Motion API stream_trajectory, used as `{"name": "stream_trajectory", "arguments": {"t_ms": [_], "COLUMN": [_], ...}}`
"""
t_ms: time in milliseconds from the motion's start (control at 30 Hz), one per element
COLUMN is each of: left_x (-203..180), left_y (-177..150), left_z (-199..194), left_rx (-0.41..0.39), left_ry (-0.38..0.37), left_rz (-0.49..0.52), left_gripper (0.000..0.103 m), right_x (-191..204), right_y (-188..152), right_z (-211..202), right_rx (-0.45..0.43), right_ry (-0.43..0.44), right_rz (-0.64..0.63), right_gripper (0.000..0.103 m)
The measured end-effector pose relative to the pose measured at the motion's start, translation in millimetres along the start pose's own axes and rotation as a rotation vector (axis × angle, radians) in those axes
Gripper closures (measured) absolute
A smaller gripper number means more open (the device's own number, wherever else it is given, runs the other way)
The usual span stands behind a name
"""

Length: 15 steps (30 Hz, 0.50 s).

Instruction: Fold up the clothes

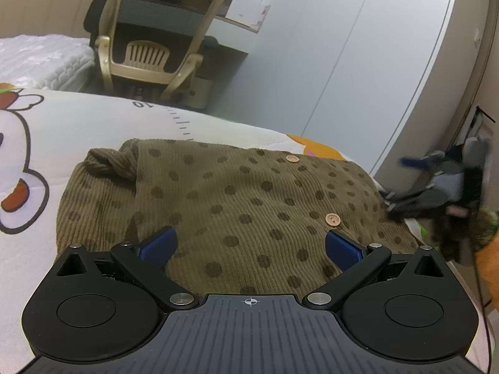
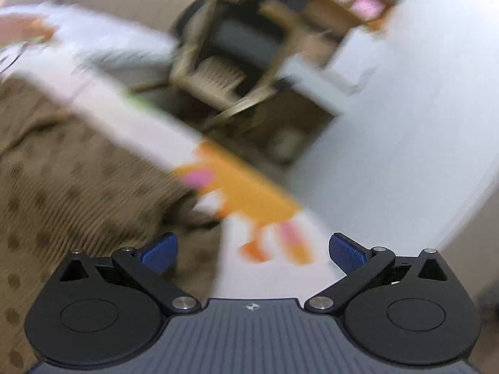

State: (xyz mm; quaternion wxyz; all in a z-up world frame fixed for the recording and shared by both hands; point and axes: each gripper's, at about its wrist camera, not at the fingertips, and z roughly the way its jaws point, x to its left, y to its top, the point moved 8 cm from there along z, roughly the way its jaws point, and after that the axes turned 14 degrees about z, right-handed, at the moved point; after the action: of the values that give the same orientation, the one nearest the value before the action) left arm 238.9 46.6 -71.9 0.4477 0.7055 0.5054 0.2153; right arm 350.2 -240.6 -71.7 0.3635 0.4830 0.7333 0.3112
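cardigan (image 1: 237, 205): brown, dotted, folded up on the bed (image 1: 93, 124)
left gripper (image 1: 251, 246): fingers apart, over cardigan
right gripper (image 2: 253, 251): also spread, off cardigan's edge, pretty blurry

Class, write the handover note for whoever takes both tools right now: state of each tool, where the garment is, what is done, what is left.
Left tool: open, empty, low over the near part of the cardigan.
Right tool: open, empty, over the cardigan's right edge and the sheet; its view is motion-blurred.
Cardigan: brown, dotted, lying on the printed sheet as a compact bundle, two buttons showing on top.
Done: it looks at least partly folded.
Left: cannot tell whether more folds are needed; check the bunched left corner, then smooth or set aside.
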Motion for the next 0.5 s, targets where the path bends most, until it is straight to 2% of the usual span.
{"name": "stream_trajectory", "arguments": {"t_ms": [67,167,233,300,500], "left_x": [0.9,2.4,2.5,2.3,3.3], "left_y": [-0.6,-2.1,-2.5,-2.5,-1.8], "left_z": [-0.9,-2.2,-2.0,-1.8,-1.7], "left_rx": [0.002,0.004,0.006,0.006,0.006], "left_ry": [0.007,0.011,0.013,0.014,0.014], "left_rz": [0.0,-0.005,-0.005,-0.006,-0.007], "left_gripper": [0.0,0.0,0.0,0.0,0.0], "right_x": [6.8,-17.0,-38.3,-59.4,-79.7], "right_y": [8.3,18.1,14.3,5.0,-8.4], "right_z": [7.3,22.7,31.0,35.3,15.7], "right_rx": [-0.007,-0.013,-0.001,0.022,0.029], "right_ry": [0.069,-0.053,-0.175,-0.259,-0.287], "right_rz": [0.062,0.189,0.215,0.238,0.285], "right_gripper": [0.003,0.003,0.003,0.003,0.003]}}
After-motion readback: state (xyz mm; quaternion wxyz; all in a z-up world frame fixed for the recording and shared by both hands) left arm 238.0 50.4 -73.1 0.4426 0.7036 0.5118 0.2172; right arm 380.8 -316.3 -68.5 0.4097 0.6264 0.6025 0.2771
